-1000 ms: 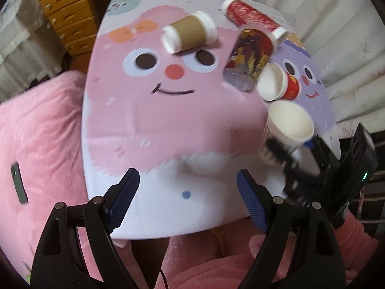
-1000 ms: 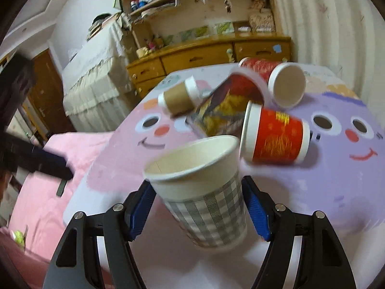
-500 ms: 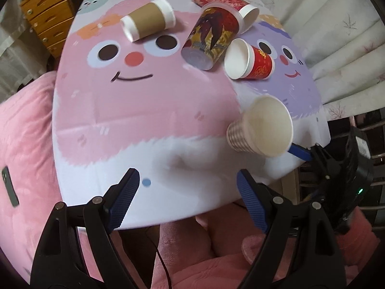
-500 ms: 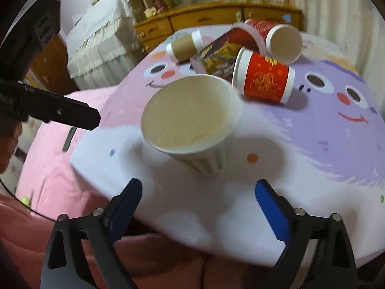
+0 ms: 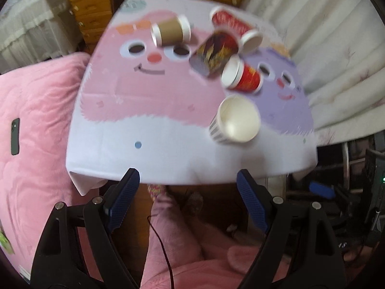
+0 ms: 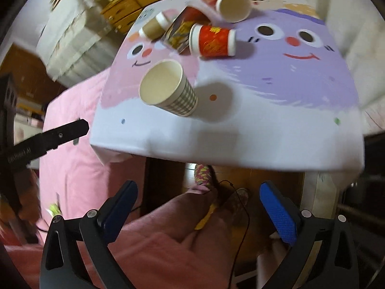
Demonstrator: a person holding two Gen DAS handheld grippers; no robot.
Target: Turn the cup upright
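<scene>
Room: wooden drawers point(image 5: 96, 12), pink bedding point(image 5: 36, 120) beside the table point(image 6: 264, 144), which has a smooth printed cloth. Checked cup point(image 6: 173, 89) stands mouth-up near the front edge, four cups on their sides behind. Thin paper, light, crushable: grip mid-wall, gently. Left gripper point(image 5: 190, 200) and right gripper point(image 6: 199, 207) both spread, empty, off the table

The grey-and-white checked paper cup point(image 5: 234, 120) point(image 6: 168, 89) stands upright on its base, mouth open upward showing its cream inside, right of centre in the left wrist view and left of centre in the right.
</scene>
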